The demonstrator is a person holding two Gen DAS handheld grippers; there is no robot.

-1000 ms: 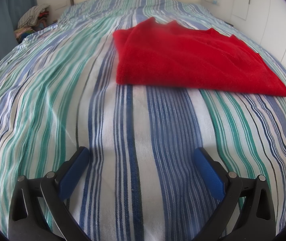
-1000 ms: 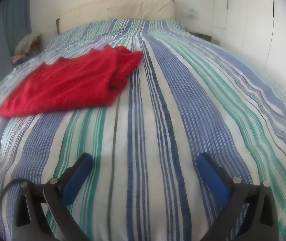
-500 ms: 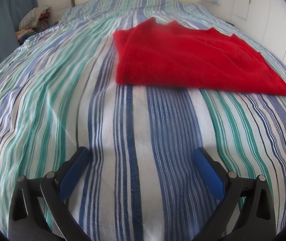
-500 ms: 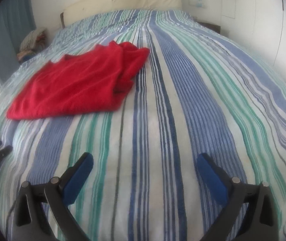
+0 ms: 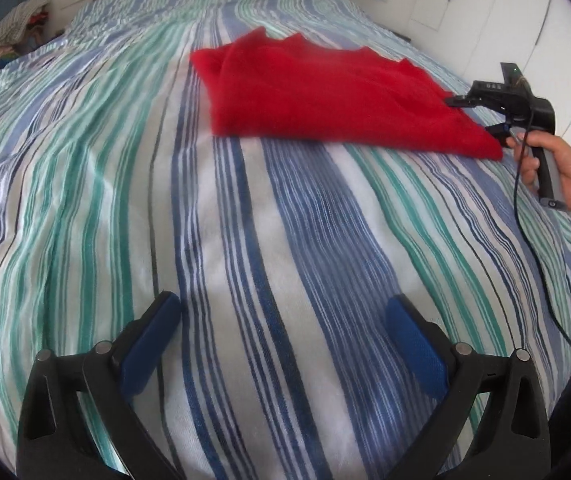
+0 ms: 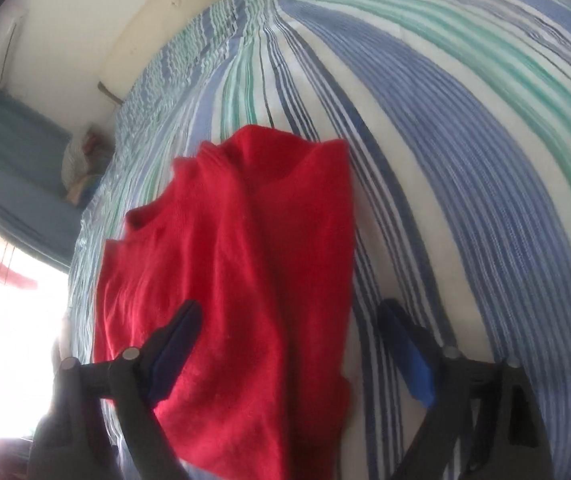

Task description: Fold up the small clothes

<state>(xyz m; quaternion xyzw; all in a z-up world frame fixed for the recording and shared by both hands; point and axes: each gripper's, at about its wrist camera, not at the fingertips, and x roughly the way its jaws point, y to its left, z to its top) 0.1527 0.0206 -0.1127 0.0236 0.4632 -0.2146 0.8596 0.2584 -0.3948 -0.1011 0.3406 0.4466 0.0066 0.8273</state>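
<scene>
Over red sweater (image 6: 241, 280) now, right gripper (image 6: 289, 356).

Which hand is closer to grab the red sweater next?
The right gripper. Its open fingers already hang over the near end of the red sweater. The left gripper is open too, but only striped bedspread lies between its fingers, with the sweater well ahead.

Bed (image 5: 133, 168) carrying one garment
A red sweater (image 5: 325, 92) is lying folded on the striped bedspread (image 5: 285, 240), toward the far right.
</scene>
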